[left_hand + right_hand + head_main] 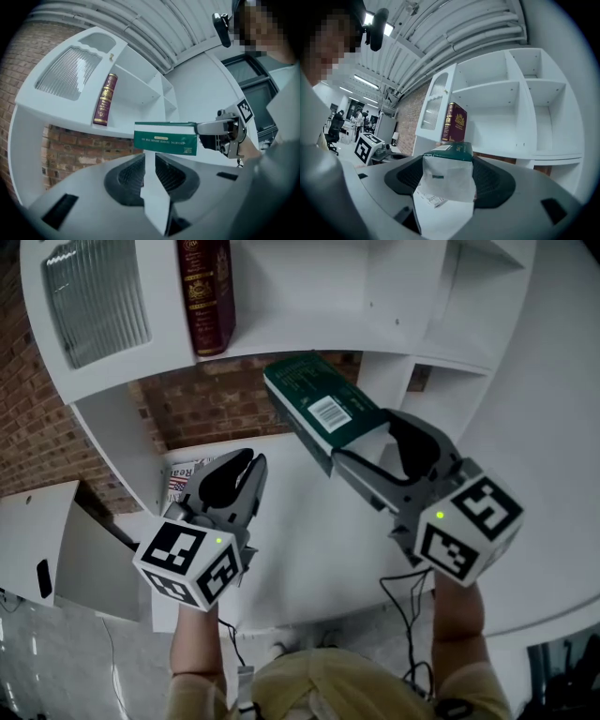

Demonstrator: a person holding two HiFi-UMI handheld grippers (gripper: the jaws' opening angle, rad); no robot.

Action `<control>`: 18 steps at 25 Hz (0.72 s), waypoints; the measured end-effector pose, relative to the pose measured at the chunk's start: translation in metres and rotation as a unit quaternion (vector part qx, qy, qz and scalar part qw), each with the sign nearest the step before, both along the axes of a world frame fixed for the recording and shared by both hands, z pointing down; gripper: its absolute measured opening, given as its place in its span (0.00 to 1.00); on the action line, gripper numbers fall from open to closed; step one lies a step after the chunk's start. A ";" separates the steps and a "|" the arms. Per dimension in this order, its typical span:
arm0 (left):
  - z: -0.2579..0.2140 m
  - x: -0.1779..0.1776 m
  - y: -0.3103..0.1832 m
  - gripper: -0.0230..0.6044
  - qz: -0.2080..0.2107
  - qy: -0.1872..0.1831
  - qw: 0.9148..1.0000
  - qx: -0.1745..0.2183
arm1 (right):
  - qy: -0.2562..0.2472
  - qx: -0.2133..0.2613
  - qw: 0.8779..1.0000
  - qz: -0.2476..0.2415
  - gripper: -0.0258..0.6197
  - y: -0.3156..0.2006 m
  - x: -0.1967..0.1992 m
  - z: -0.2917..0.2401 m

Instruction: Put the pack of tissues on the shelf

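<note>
The pack of tissues (323, 409) is a flat dark green box with a barcode and a white end. My right gripper (361, 442) is shut on that white end and holds the pack level in the air, in front of the white shelf unit (309, 329). In the right gripper view the pack (452, 151) sticks out from between the jaws toward the shelves. The left gripper view shows the pack (165, 139) side-on, with the right gripper (206, 127) behind it. My left gripper (246, 465) hangs lower left, jaws a narrow slit apart, holding nothing (150, 157).
A maroon book (206, 292) stands upright on the shelf board, with bare board to its right. A ribbed glass door (94, 296) closes the left compartment. Brick wall (225, 404) shows beneath that board. Printed paper (180, 476) lies on a lower shelf by the left gripper.
</note>
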State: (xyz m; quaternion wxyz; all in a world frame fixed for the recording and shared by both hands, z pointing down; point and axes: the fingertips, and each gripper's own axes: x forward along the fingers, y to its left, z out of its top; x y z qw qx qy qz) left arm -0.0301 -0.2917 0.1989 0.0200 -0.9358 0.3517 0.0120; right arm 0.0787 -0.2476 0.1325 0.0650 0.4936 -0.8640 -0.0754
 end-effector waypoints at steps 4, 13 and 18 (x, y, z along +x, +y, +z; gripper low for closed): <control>-0.021 -0.003 -0.004 0.12 -0.021 -0.017 0.999 0.039 | 0.000 0.021 1.000 0.001 0.56 -0.010 0.002 -0.026; -0.052 -0.009 -0.020 0.12 -0.051 -0.011 0.995 0.082 | -0.009 0.048 0.999 0.005 0.55 -0.049 0.006 -0.065; -0.061 0.012 -0.036 0.12 -0.034 0.027 0.997 0.061 | -0.028 0.067 0.997 0.001 0.53 -0.060 0.003 -0.077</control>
